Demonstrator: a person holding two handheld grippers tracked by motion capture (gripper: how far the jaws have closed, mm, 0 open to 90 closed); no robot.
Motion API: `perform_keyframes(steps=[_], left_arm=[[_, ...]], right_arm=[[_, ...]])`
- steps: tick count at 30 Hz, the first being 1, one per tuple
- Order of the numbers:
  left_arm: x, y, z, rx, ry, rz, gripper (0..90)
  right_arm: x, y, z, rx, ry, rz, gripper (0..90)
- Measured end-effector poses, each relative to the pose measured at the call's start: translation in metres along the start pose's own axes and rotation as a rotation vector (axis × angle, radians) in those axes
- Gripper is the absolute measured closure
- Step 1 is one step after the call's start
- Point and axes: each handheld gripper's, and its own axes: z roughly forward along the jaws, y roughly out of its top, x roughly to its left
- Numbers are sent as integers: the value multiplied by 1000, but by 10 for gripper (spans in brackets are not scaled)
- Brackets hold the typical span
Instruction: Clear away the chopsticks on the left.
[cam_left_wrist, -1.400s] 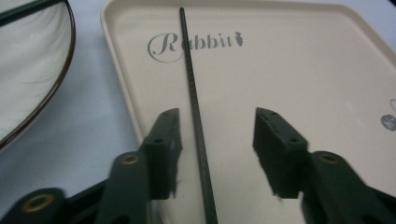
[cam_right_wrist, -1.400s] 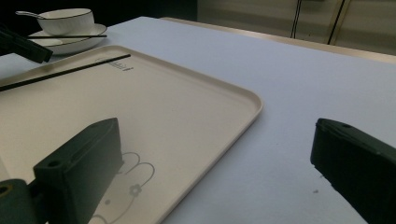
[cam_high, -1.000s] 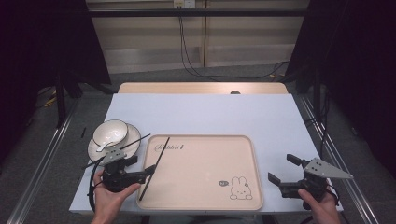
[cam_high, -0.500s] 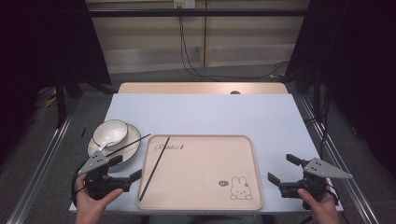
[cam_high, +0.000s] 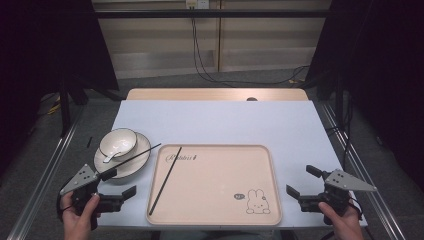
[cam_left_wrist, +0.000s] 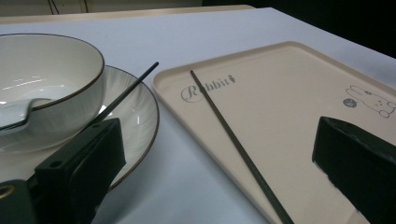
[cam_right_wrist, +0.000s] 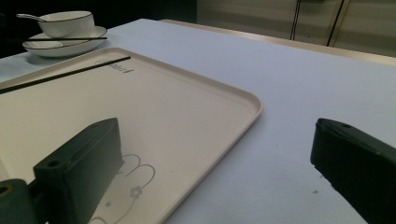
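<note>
High view: left gripper (cam_high: 119, 183) sits off the tray's (cam_high: 220, 220) left edge near the table's (cam_high: 215, 120) front left corner, jaws wide with nothing between them after just opening, 1 chopstick (cam_high: 165, 180) lying slantwise in the tray and a 2nd chopstick (cam_high: 135, 157) propped across the plate (cam_high: 131, 167) under the bowl (cam_high: 118, 143); right gripper (cam_high: 306, 181) is also wide and empty, right of the tray, with open tabletop beyond. Left gripper view: the tray chopstick (cam_left_wrist: 233, 144) runs between the spread jaws, touching neither, over the rim near the "Rabbit" lettering, and a spoon (cam_left_wrist: 18, 112) shows in the bowl (cam_left_wrist: 46, 79). Right gripper view: the tray's (cam_right_wrist: 243, 112) rounded far corner and bare table (cam_right_wrist: 289, 84) lie between the jaws.
</note>
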Motion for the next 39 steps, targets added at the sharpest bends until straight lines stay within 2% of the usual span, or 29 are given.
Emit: perform_keyframes(steps=[2, 8, 11, 15, 19, 20, 26, 32, 33, 38, 39], left_arm=[[3, -2, -4, -2, 21, -7, 23], [16, -6, -20, -7, 42, 6, 29], [25, -7, -26, -4, 64, -13, 35], [34, -6, -33, 9, 60, -14, 45], [43, -5, -36, 25, 66, 2, 49], [46, -5, -37, 37, 78, 5, 49], [61, -6, -25, 99, 57, -9, 65], [74, -1, -14, 145, 74, 51, 90], [77, 0, -12, 155, 65, 58, 94], [83, 3, -4, 187, 68, 80, 210], [85, 5, -3, 209, 73, 89, 217]], right_arm=[[0, 0, 0, 0, 0, 0, 21], [0, 0, 0, -1, -1, 1, 21], [0, 0, 0, 2, -1, 1, 21], [1, 0, 0, 1, 3, 4, 21], [0, 0, 0, 3, 0, 2, 21], [0, 0, 0, 3, -1, 0, 21], [1, 0, 1, 6, 0, 3, 21], [0, 0, 0, 6, -2, 2, 21], [0, 0, 0, 6, -2, 3, 21], [0, 0, 0, 6, -1, 2, 21], [0, 0, 0, 7, -1, 5, 21]])
